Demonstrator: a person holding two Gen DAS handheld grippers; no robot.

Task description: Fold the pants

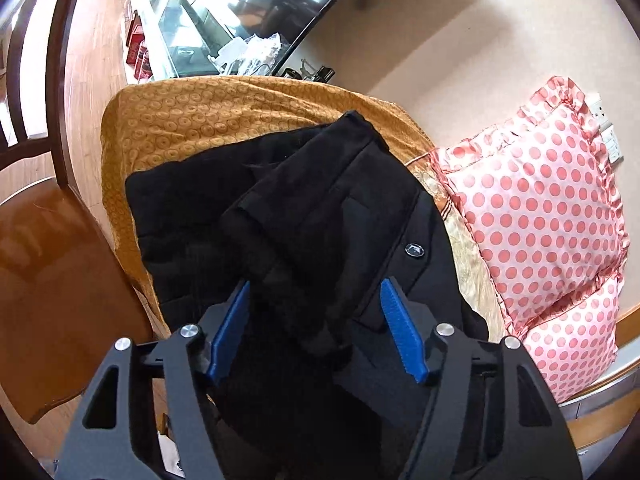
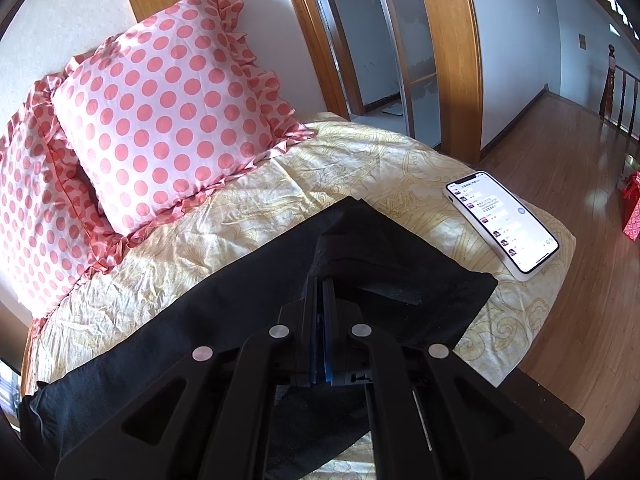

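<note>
the left gripper (image 1: 316,308) is seen with its jaws apart, a bunched fold of the black pants (image 1: 320,208) lying between them, unpinched. the right gripper (image 2: 322,284) has its jaws clamped on a raised edge of the pants (image 2: 224,304), which are spread across the bed (image 2: 320,160). just past them a lit phone (image 2: 502,222) is laid on the bed, and farther off spotted pillows (image 2: 160,120) are propped at the wall.
</note>
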